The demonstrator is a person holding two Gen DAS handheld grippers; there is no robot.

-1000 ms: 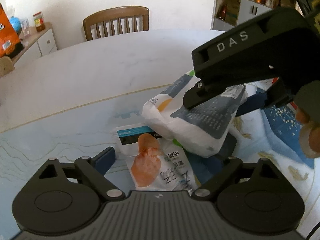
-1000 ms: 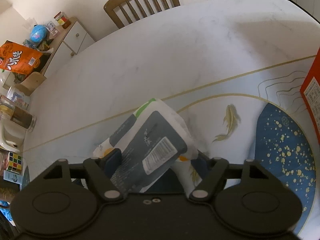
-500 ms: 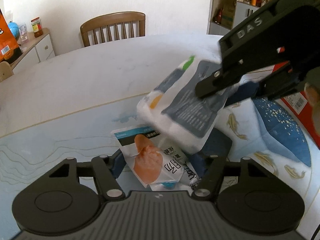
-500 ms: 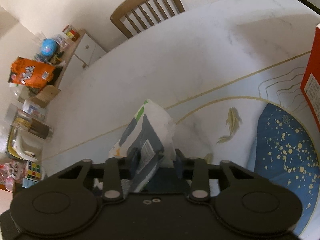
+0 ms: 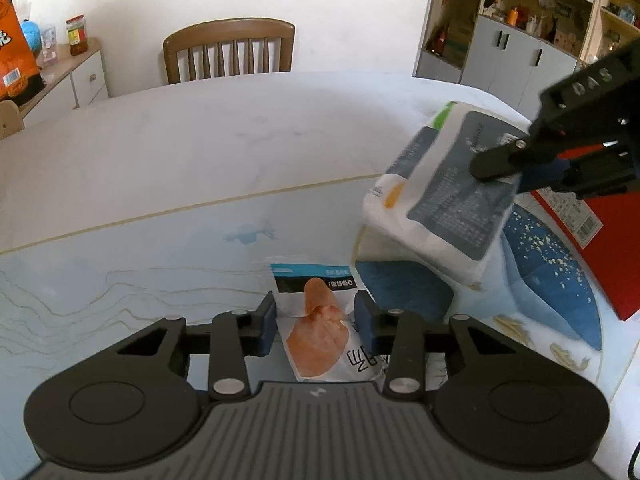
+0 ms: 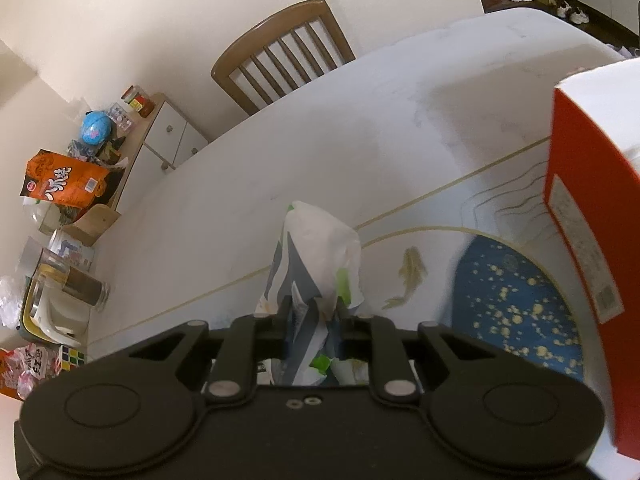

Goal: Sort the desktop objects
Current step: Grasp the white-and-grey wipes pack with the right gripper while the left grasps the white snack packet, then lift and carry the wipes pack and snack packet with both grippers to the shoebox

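My right gripper point(image 6: 312, 316) is shut on a white and grey snack bag point(image 6: 316, 252) and holds it up in the air; the bag also shows at the right of the left wrist view point(image 5: 448, 196), above the table. My left gripper point(image 5: 316, 322) has closed its blue pads point(image 5: 267, 326) on both sides of a flat white packet with an orange picture point(image 5: 320, 324), which lies on the table mat.
A red and white box point(image 6: 592, 216) stands close on the right; it also shows in the left wrist view point(image 5: 600, 240). A wooden chair point(image 5: 228, 52) is at the table's far side. A sideboard with clutter point(image 6: 80, 176) is at the left.
My right gripper closed on the white and grey bag and lifted it up and to the right. My left gripper's fingers closed in on the flat packet.
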